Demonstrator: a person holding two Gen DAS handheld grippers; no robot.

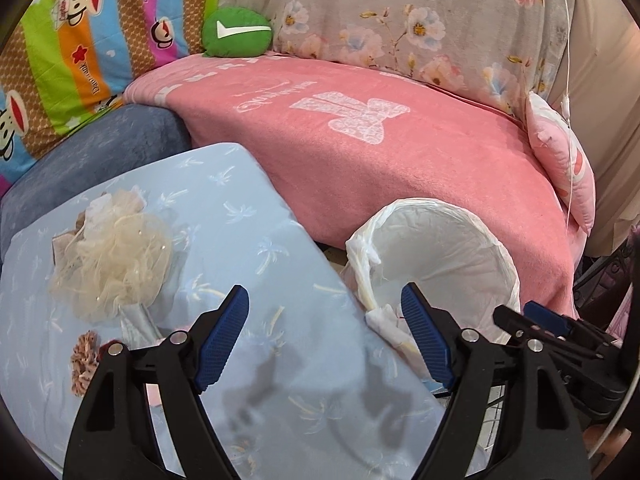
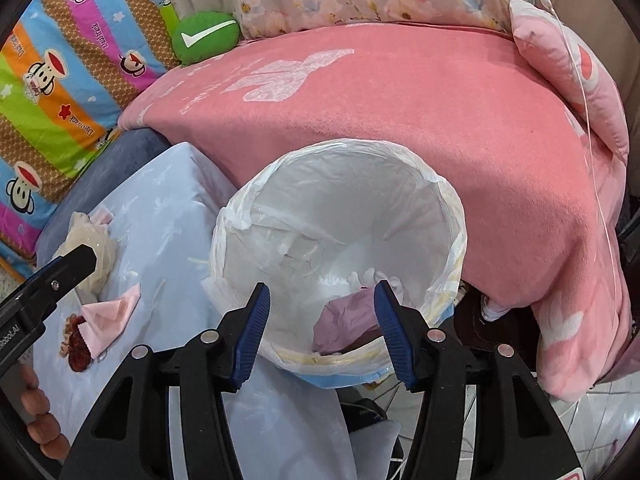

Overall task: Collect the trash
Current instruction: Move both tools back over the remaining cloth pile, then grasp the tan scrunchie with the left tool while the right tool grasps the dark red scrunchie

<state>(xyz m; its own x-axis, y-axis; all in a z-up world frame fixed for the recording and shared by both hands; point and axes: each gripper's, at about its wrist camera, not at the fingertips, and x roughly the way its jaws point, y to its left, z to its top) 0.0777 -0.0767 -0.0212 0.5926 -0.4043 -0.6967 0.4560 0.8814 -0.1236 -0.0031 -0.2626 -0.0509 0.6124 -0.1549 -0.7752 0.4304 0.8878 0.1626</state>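
Observation:
A bin with a white liner point(image 2: 340, 152) stands between the light blue table point(image 2: 168, 216) and the sofa. My right gripper point(image 2: 322, 292) hangs open over the bin's near rim with nothing in its jaws. A crumpled lilac wad point(image 2: 344, 320) lies inside the bin below it. My left gripper point(image 1: 324, 300) is open and empty above the table point(image 1: 280, 240), with the bin point(image 1: 436, 240) to its right. On the table lie a cream mesh puff point(image 1: 116, 264), a brownish crumpled scrap point(image 1: 84, 360) and a folded pink paper point(image 2: 108, 316).
A pink blanket point(image 1: 400, 168) covers the sofa seat behind the bin. A green cushion point(image 1: 236, 32), a striped cartoon blanket point(image 1: 80, 60) and a pink pillow point(image 1: 560, 160) lie around it. A thin cord point(image 2: 592, 140) hangs at the right. Fingers of a hand point(image 2: 36, 412) show lower left.

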